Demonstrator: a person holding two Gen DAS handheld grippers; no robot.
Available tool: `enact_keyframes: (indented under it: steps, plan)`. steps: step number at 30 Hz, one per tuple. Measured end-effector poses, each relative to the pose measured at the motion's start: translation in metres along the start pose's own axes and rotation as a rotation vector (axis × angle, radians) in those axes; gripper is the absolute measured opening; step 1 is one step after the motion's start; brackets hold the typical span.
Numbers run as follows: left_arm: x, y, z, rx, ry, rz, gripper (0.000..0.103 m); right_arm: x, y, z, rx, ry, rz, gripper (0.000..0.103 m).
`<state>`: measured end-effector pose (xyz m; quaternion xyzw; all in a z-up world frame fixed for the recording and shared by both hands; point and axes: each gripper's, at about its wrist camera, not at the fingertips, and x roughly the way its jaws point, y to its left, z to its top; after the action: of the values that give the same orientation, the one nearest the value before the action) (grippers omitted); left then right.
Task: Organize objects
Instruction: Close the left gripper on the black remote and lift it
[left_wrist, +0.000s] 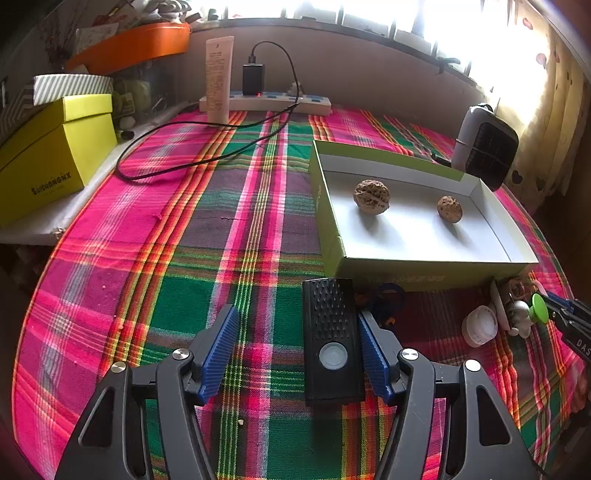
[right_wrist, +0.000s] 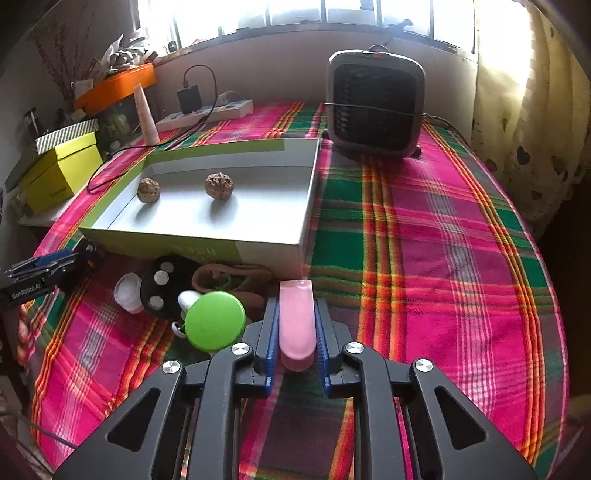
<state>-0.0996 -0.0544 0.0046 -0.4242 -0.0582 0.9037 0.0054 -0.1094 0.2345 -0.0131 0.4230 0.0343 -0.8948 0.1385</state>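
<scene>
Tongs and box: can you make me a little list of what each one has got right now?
left tongs: open, black remote lying between them beside one pad
right tongs: shut on pink piece
box: two walnuts inside, apart from each other
in front of box: green disc, white cap, black piece with white dots
behind box: small heater
cloth: bright plaid

Woven plaid tablecloth (left_wrist: 110, 258), matt cardboard tray (left_wrist: 424, 236), rough-shelled walnuts (left_wrist: 371, 196), ribbed blue fingers (left_wrist: 218, 354).
</scene>
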Motion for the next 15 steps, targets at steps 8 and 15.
enact_keyframes:
  steps: [8,15]
  plan:
    - [-0.0025,0.0009,-0.0022,-0.002,0.002,-0.009,0.054,-0.0036,-0.0047,-0.0063,0.028,0.007,-0.032,0.019]
    - [-0.0062,0.0028,-0.0066,-0.002,-0.002,-0.019,0.054,0.0019,0.0000,-0.0020,0.010,0.021,-0.050,0.019]
